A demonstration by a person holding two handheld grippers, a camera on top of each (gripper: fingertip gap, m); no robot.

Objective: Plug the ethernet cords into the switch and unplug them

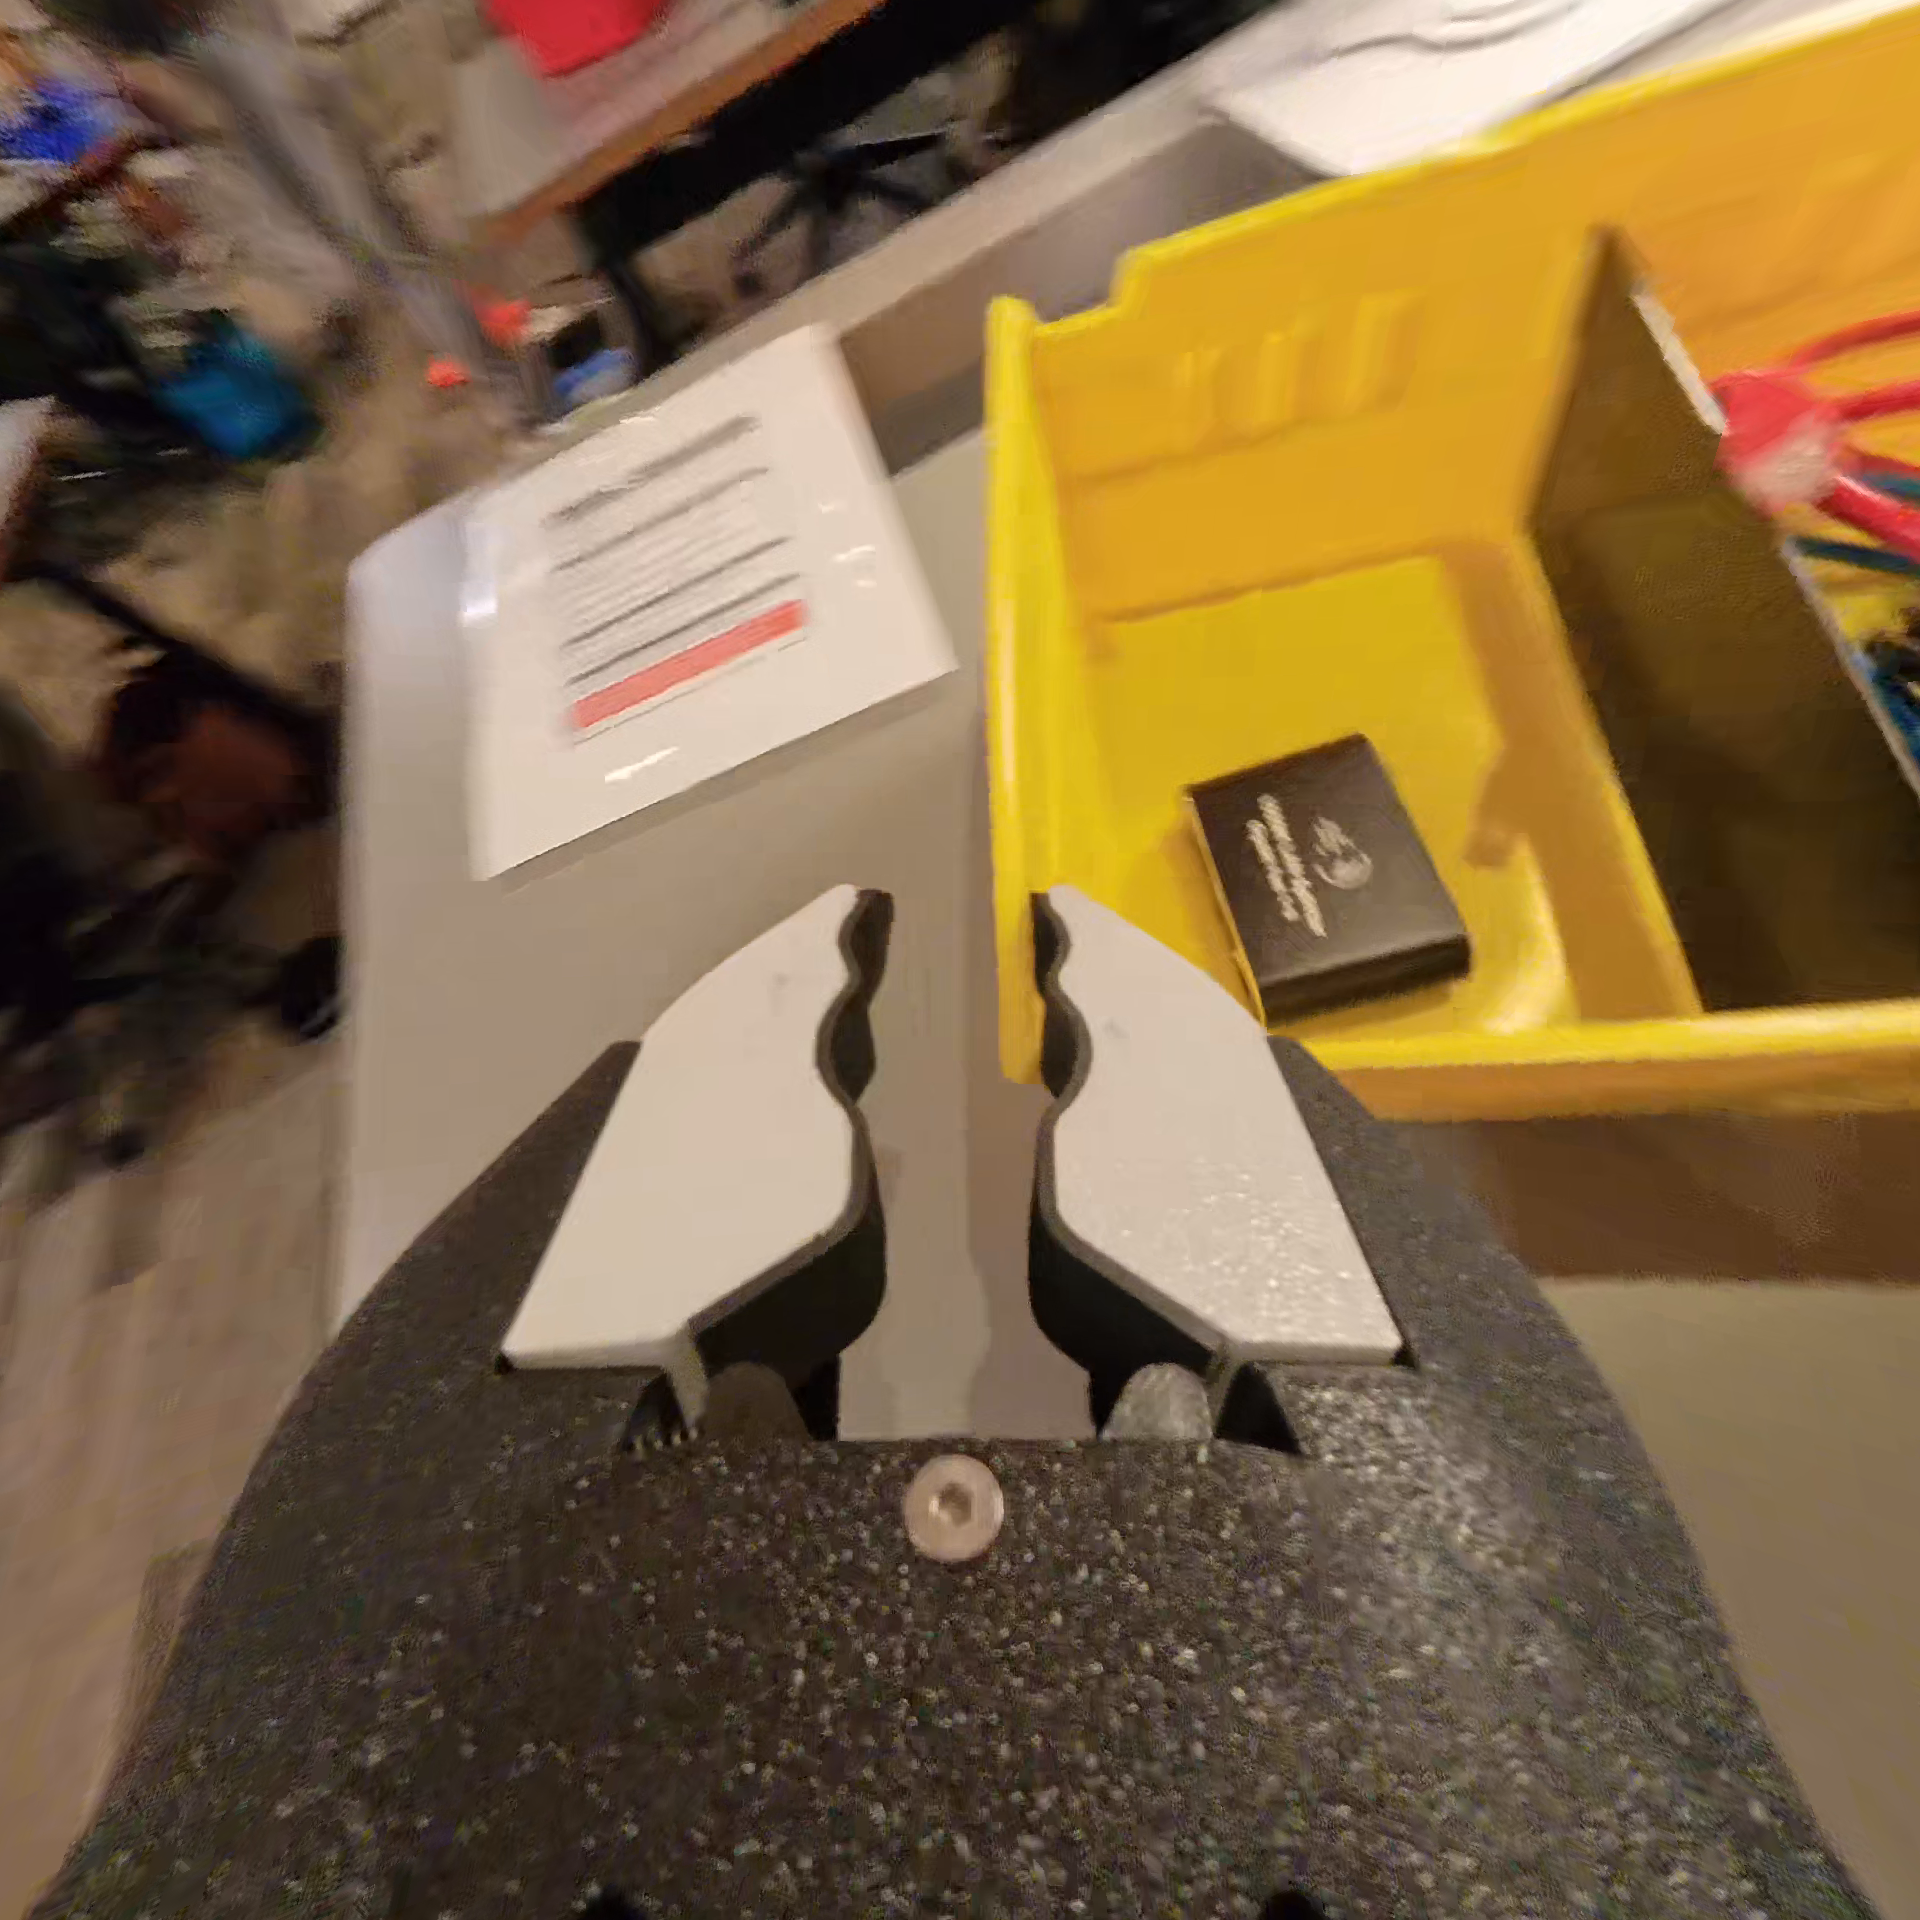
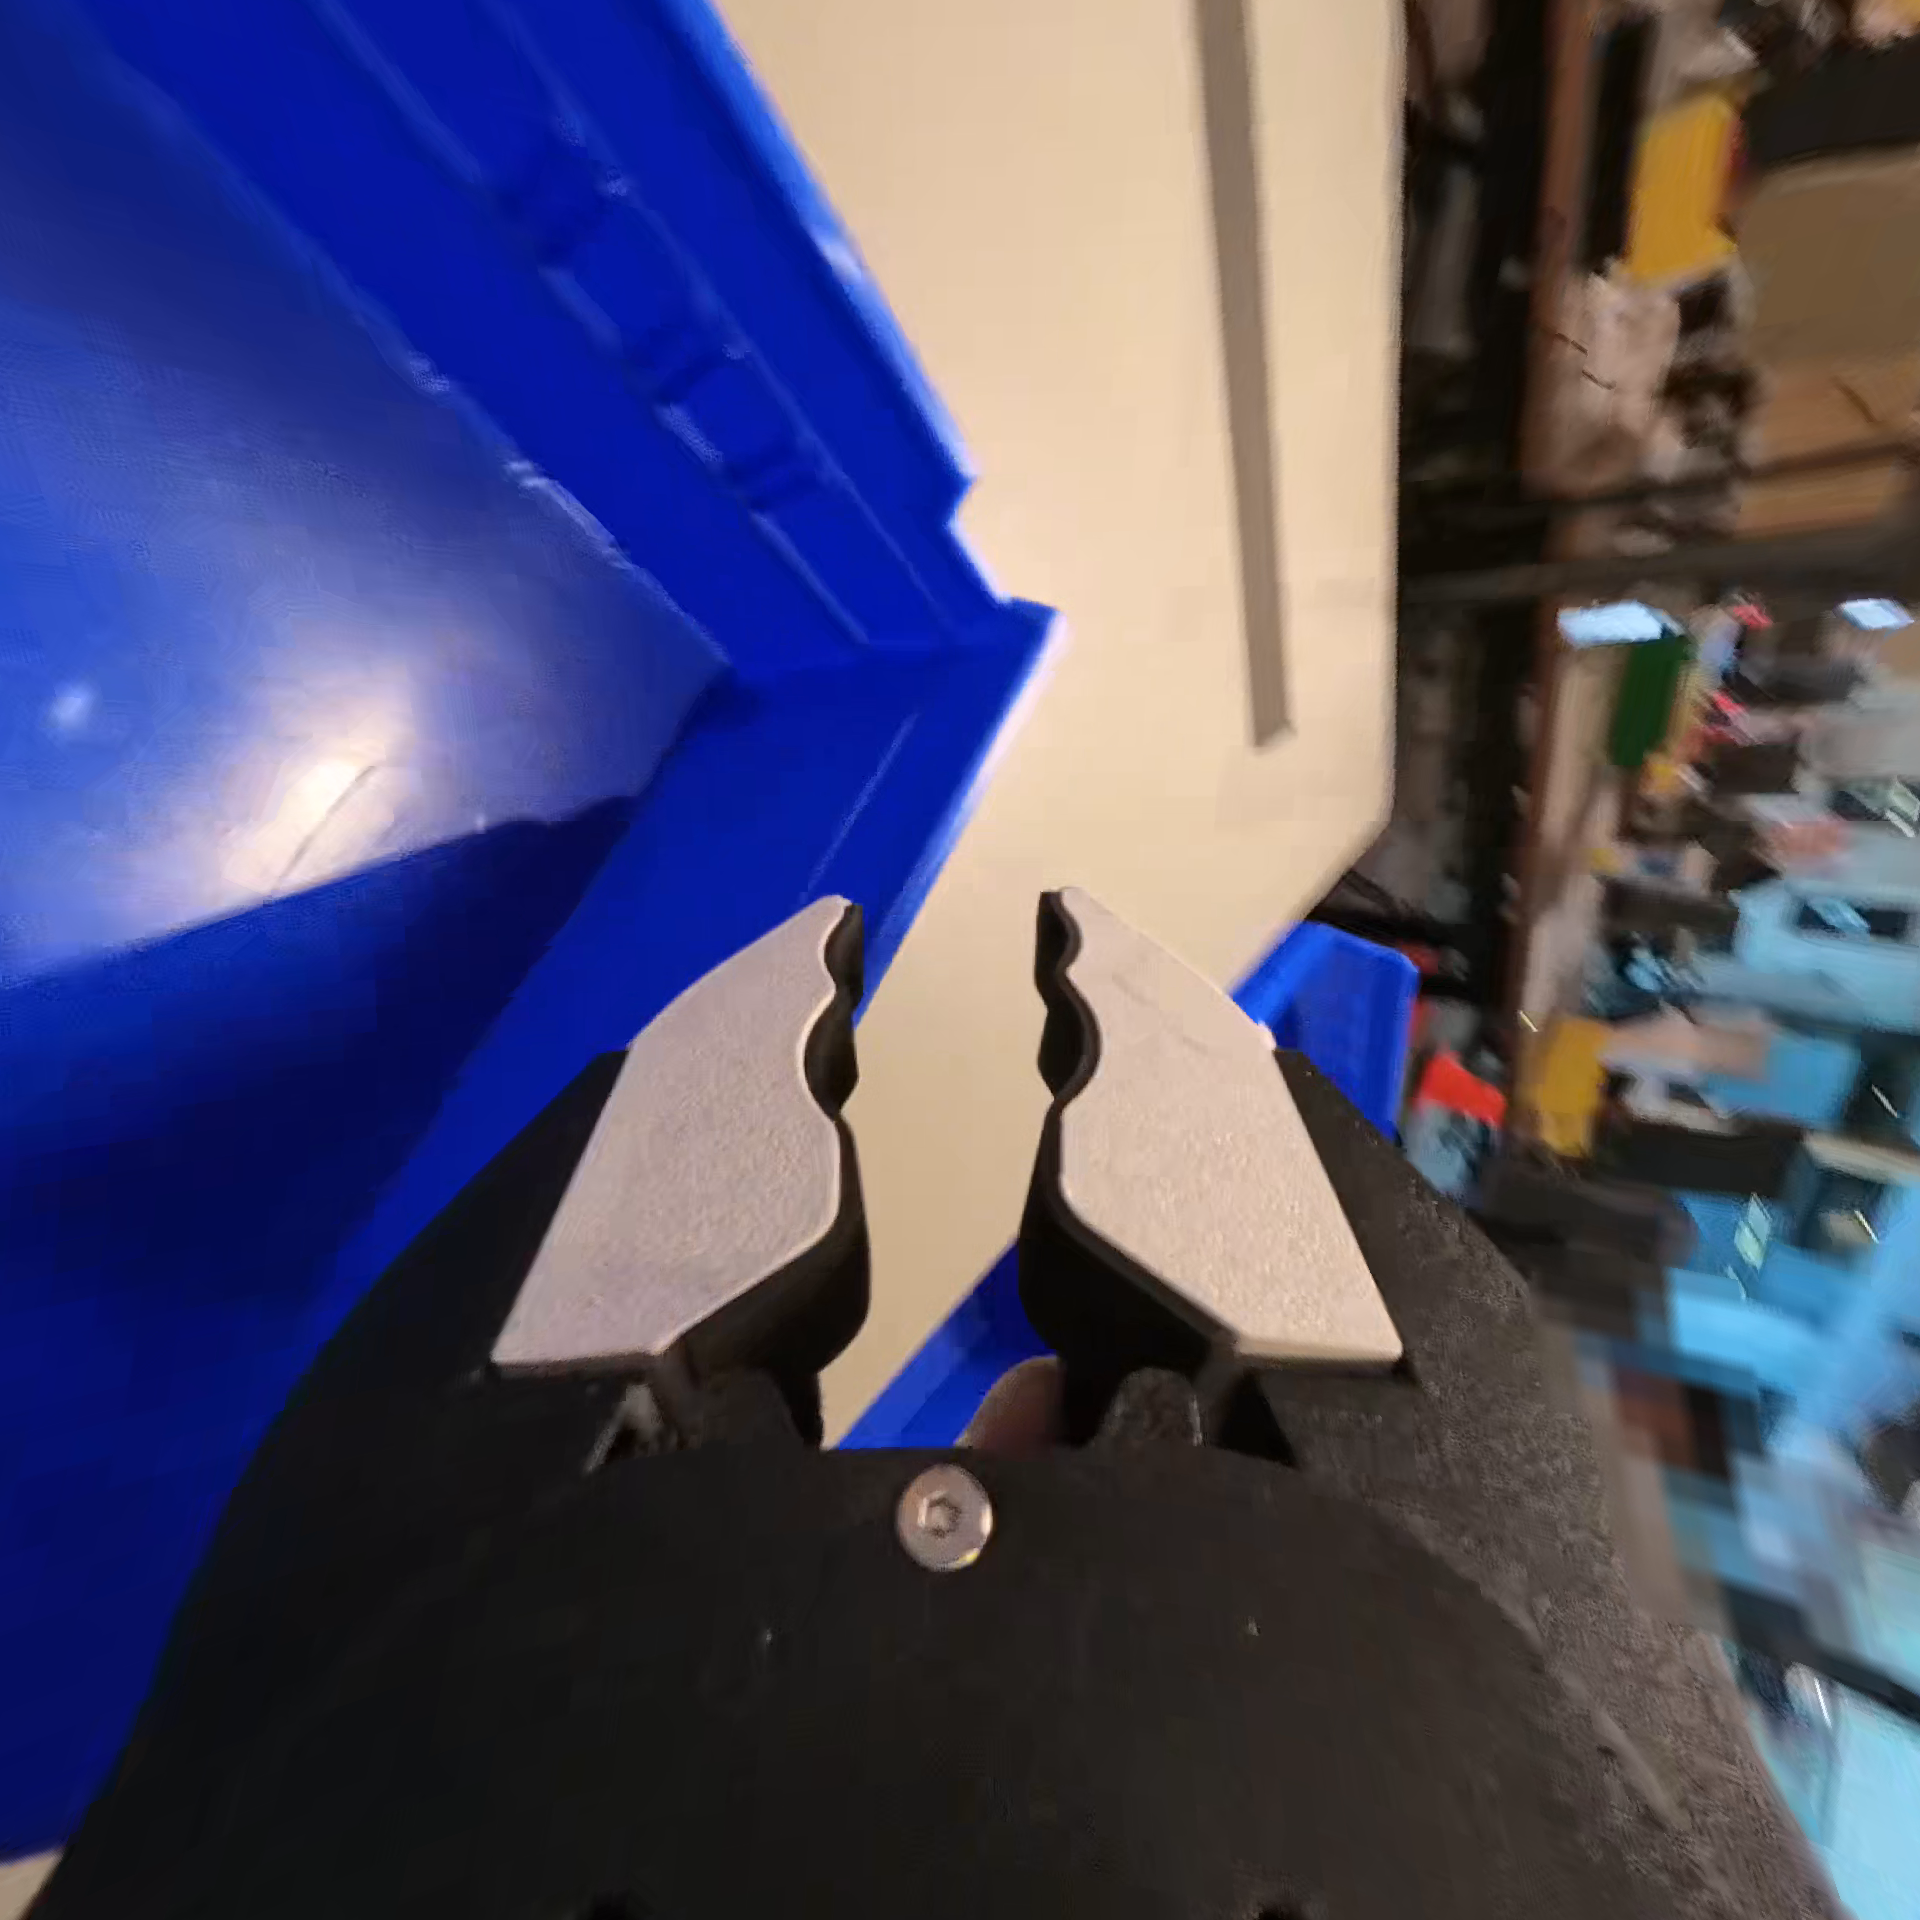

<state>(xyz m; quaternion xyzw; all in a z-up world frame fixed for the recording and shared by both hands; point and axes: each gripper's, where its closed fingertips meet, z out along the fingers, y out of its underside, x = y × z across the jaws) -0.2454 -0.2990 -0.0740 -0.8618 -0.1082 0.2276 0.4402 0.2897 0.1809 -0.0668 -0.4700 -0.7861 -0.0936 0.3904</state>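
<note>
Step in hand: approach. No cord is plugged or held, so by the look of it the work on the ports has not begun.

Left tool point(image 1: 961, 904): jaws parted by a moderate gap, nothing between them. It hangs above the grey bench point(image 1: 644, 1039), just beside the near corner of the yellow bin point(image 1: 1039, 623). A laminated sheet point(image 1: 675, 623) lies on the bench to its left.

Right tool point(image 2: 949, 909): jaws parted to a similar gap, nothing held. It points past the corner of a blue bin point(image 2: 416, 727) toward a pale bench top; a second blue bin point(image 2: 1330, 997) sits further off.

Task items: inside the yellow bin a small black box point(image 1: 1340, 873) lies flat on the floor of the near compartment. Motion blur makes it hard to confirm, but this is possibly the switch. Red cords point(image 1: 1808, 436) lie beyond a dark divider point(image 1: 1683, 727), in the next compartment.

Next move: bring the left tool rightward over the bin wall. Lift a cord by its plug end. Steady the box with the other tool before insertion.
</note>
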